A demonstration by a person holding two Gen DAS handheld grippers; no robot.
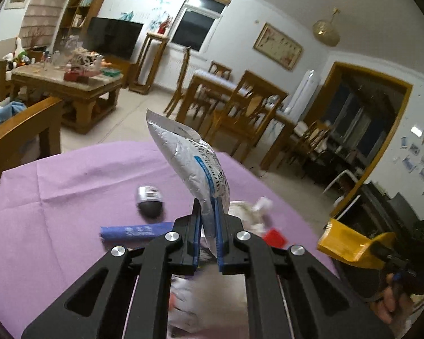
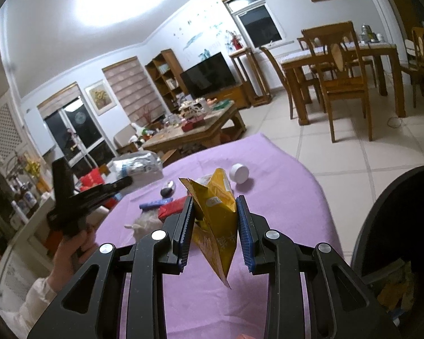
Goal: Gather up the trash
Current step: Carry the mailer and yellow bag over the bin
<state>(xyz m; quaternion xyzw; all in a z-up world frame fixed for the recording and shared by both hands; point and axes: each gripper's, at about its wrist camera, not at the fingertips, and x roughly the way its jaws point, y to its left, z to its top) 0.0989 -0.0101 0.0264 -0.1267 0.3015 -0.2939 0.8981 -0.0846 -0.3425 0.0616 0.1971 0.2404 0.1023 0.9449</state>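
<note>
While the left gripper (image 1: 207, 220) has its fingers clamped on a crinkled silver-white pouch (image 1: 189, 155) and the right gripper (image 2: 215, 220) pinches a gold foil wrapper (image 2: 216, 220), the purple-clothed worktop (image 2: 282, 197) carries remaining litter; a black bin (image 2: 393, 226) stands right, tiled living room beyond.

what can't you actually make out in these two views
- Print on the silver pouch in the left gripper: left wrist view, blurred.
- Pile under the left jaws: same view, hidden by the gripper, smeared.
- Contents of the black bin: right wrist view, cut by the edge, dark.
- Lower tip of the yellow packet in the right gripper: print too small.
</note>
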